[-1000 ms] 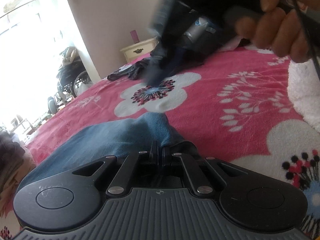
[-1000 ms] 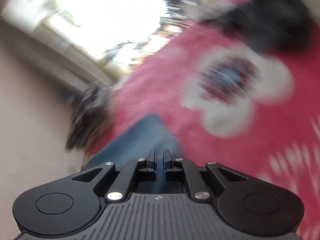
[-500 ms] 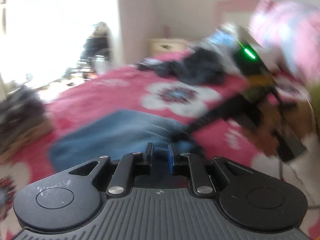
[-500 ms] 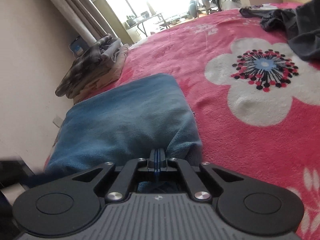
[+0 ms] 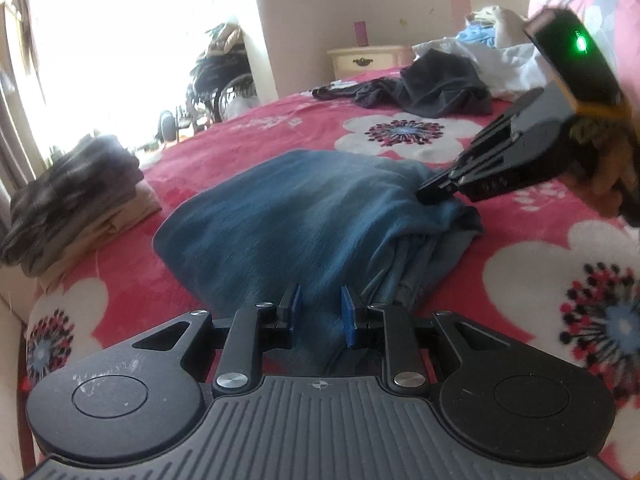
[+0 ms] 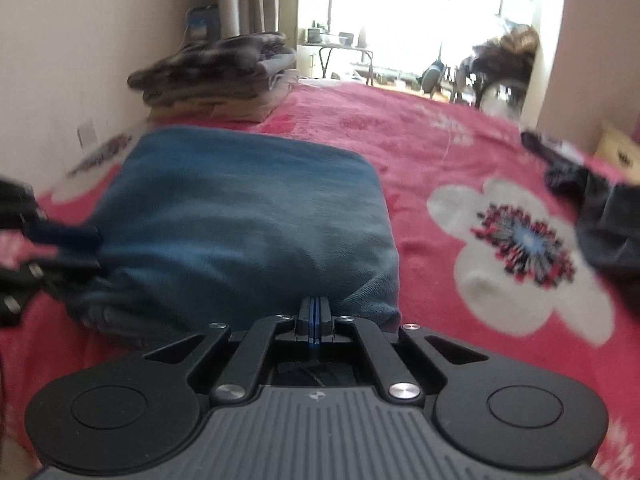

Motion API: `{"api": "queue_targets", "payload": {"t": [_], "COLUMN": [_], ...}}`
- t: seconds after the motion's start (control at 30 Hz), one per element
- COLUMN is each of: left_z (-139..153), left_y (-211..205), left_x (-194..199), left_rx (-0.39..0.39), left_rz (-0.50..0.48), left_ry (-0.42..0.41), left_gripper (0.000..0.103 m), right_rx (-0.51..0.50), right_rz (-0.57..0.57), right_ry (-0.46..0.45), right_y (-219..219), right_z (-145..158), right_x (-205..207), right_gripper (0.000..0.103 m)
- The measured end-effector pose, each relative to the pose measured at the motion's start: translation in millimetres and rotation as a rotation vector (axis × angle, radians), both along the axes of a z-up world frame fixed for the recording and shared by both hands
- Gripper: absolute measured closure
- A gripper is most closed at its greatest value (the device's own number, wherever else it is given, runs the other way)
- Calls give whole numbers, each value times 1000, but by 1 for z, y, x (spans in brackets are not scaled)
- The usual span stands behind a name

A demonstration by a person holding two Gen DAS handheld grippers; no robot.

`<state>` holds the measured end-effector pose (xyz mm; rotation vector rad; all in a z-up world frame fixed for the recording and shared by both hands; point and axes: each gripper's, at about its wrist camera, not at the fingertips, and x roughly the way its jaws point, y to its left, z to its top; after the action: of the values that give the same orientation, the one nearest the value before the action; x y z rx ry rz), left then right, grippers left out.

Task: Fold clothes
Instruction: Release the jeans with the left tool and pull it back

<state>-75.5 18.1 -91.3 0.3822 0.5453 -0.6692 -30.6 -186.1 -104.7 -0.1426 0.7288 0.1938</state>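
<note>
We see the blue garment (image 5: pixel 304 208) folded — left gripper (image 5: pixel 318 312) apart, right gripper (image 6: pixel 315 316) pinched together at its edge; dark clothes (image 5: pixel 436 84) remain.

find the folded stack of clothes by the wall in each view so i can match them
Left wrist: the folded stack lies at the left edge, left of the blue garment.
Right wrist: the stack sits upper left, beyond the blue garment.
Shared landmark: the bright doorway behind.
</note>
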Motion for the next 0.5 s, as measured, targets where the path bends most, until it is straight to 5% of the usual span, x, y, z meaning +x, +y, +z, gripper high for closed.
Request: {"api": "queue_targets", "payload": {"t": [0.17, 0.27, 0.5], "left_z": [23, 9, 43], "left_y": [8, 4, 23], "left_x": [-1, 11, 55], "left_rx": [-137, -95, -348], "left_rz": [37, 74, 173], "left_ry": [46, 118, 164], "left_gripper": [79, 76, 70], "right_rx": [12, 10, 18], "right_rz": [-18, -17, -30], "right_ry": [2, 1, -9], "right_y": [-3, -3, -5], "right_z": [0, 0, -1], "right_x": [3, 3, 1], "right_gripper": [103, 103, 103]}}
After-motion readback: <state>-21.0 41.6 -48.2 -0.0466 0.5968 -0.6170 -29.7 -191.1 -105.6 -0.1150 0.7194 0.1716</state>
